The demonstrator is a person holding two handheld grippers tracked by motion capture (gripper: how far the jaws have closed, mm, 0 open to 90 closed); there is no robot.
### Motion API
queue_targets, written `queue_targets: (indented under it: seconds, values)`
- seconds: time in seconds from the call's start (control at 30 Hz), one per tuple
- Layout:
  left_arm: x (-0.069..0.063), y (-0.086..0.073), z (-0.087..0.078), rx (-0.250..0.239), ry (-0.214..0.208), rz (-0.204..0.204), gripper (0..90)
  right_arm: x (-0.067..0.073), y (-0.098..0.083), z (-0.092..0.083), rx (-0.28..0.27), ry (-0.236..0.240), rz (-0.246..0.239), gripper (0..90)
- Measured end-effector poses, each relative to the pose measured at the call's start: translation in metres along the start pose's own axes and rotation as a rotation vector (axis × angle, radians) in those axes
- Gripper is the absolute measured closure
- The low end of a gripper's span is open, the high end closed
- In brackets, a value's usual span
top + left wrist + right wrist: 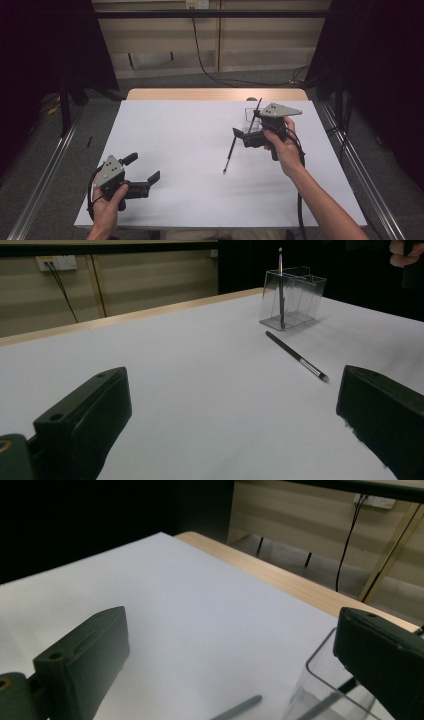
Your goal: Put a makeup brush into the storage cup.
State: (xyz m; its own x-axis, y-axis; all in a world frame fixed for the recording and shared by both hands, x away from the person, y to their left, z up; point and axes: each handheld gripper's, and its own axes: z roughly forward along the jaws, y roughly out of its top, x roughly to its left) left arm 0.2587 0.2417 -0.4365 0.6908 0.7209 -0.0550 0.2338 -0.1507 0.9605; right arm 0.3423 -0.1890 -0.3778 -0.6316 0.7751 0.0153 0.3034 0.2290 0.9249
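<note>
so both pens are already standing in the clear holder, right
Not quite: one pen stands in the clear holder, but the other pen lies flat on the white table beside it, as the left gripper view shows.

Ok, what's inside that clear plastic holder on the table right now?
One dark pen stands upright in the clear holder, its tip poking above the rim. The other compartments look empty. A second pen lies on the table outside it. In the high view the right claw hides part of the holder.
</note>
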Motion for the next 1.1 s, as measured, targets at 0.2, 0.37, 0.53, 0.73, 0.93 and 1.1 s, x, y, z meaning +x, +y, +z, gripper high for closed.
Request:
queue_targets:
  seconds: [0.2,0.37,0.53,0.73,0.93,1.1]
  values:
    - [-0.001,0.0,0.001,0.007,-0.001,0.006,1.4,0.0,-0.002,-0.004,0.066,0.025,-0.035,3.8]
    - [0.0,0.0,0.001,0.011,0.002,0.006,1.6,0.001,-0.004,-0.003,0.122,0.038,-0.051,4.4]
    - [-0.001,0.0,0.002,0.013,0.001,0.004,1.6,0.001,-0.008,-0.001,0.193,0.057,-0.042,3.9]
    - [-0.001,-0.001,0.001,0.015,0.002,0.004,1.6,-0.003,-0.009,0.003,0.31,0.098,0.052,4.5]
    - [0.0,-0.001,0.001,0.014,0.005,0.0,1.6,-0.002,-0.011,0.008,0.382,0.138,0.072,5.4]
    - [0.0,-0.001,0.001,0.015,0.001,0.003,1.6,-0.001,-0.015,0.016,0.499,0.162,0.104,6.7]
